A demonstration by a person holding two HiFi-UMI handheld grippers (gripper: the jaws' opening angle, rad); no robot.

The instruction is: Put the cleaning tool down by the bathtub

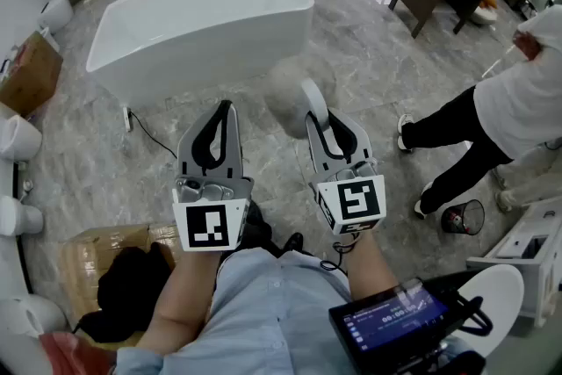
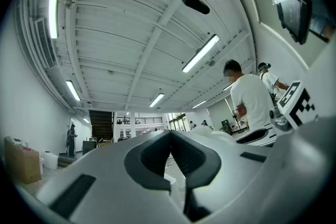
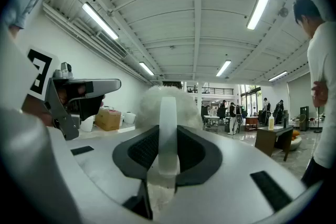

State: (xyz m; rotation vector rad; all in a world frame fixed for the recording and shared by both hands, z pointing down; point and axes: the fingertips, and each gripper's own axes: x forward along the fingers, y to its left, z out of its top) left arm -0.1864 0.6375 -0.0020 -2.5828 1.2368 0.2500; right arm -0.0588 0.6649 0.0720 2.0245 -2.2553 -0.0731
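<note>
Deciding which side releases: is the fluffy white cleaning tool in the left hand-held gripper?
No, the right hand-held gripper clamps the fluffy white cleaning tool by its handle; the left hand-held gripper is shut, empty.

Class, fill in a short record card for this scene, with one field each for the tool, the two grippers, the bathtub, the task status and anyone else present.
tool: cleaning tool, white handle with a fluffy white head
right gripper: shut on the tool's handle
left gripper: shut, nothing between its jaws
bathtub: white, freestanding, ahead of both grippers
status: tool held off the floor, not yet set down by the bathtub
bystander: standing at the right, white top, dark trousers
</note>
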